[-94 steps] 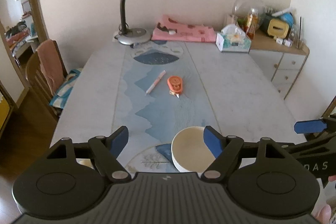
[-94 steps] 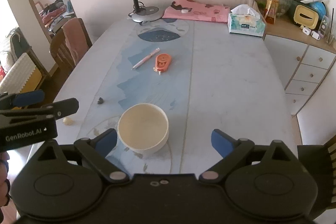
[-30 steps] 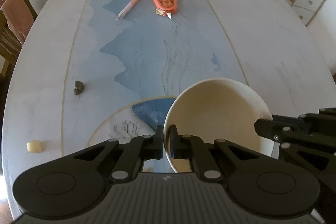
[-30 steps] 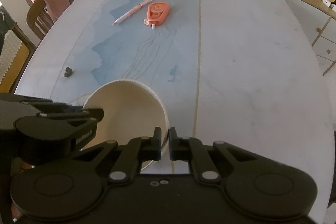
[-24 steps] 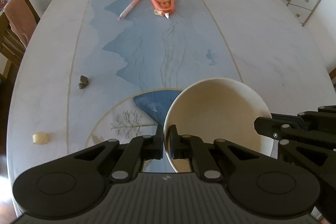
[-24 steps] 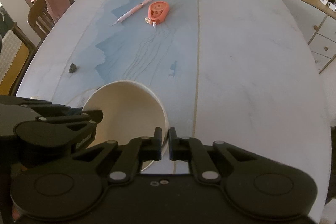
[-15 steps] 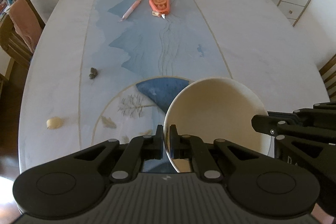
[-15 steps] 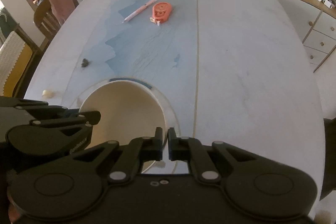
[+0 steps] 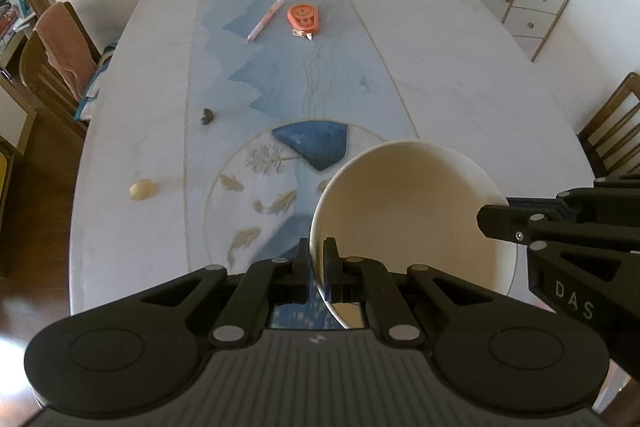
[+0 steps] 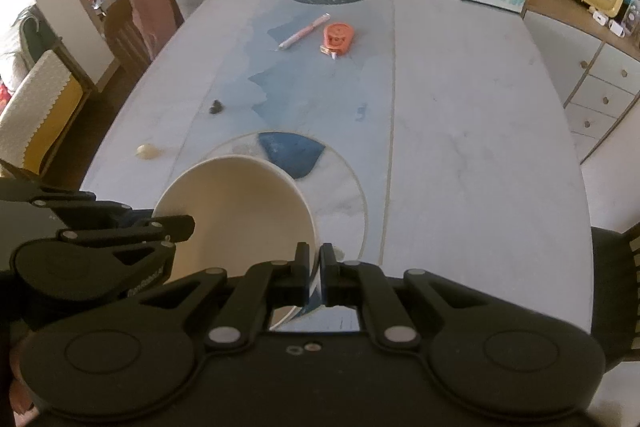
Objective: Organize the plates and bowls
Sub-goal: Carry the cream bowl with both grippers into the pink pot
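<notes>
Cream bowl [image 9: 408, 211] is held at opposite rim edges, lower right of the frame, by clenched jaws of left gripper [image 9: 316, 259] and right gripper [image 10: 314, 263], above the surface [image 9: 460, 87].

We see cream bowl [image 9: 408, 211] [image 10: 236, 215], empty, mouth up, slightly tilted, above near table end over round fish motif

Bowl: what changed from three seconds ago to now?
Both grippers, open then, have closed on the bowl rim, left gripper and right gripper on opposite sides, and lifted it off the table. Pen and orange tape dispenser stayed put.
</notes>
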`<state>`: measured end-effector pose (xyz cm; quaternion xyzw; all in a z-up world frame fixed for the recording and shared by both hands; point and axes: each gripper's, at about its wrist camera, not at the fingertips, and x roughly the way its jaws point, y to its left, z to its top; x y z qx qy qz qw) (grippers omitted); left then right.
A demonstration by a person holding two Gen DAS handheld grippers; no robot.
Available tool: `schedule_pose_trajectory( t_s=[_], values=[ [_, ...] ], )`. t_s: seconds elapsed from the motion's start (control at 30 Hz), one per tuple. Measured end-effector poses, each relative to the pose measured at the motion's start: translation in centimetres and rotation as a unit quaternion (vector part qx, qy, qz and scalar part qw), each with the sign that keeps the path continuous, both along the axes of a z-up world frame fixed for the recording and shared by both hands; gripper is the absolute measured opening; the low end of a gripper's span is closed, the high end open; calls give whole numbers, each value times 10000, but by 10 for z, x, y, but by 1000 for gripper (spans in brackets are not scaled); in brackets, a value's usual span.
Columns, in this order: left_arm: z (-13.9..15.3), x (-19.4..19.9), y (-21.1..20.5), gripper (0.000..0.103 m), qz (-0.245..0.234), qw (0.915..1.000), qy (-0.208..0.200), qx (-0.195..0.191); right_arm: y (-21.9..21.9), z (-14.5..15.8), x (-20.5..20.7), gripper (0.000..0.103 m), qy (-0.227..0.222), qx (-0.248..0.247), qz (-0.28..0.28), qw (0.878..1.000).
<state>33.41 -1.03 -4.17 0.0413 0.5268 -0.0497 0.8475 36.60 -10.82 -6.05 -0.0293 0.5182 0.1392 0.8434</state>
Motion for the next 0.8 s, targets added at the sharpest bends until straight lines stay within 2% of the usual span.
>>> schedule_pose_trajectory(
  t_s=[0.47, 0.6, 0.8],
  values=[
    [32, -83, 33, 5, 62, 9999, -56, -65, 29, 31, -78, 6, -152, 55, 259, 9995],
    [33, -106, 43, 5, 103, 9999, -37, -58, 38, 34, -99, 6, -200, 68, 343, 9992],
    [21, -137, 56, 5, 214, 9997, 109, -35, 56, 25, -126, 7, -3, 53, 545, 9985]
  ],
)
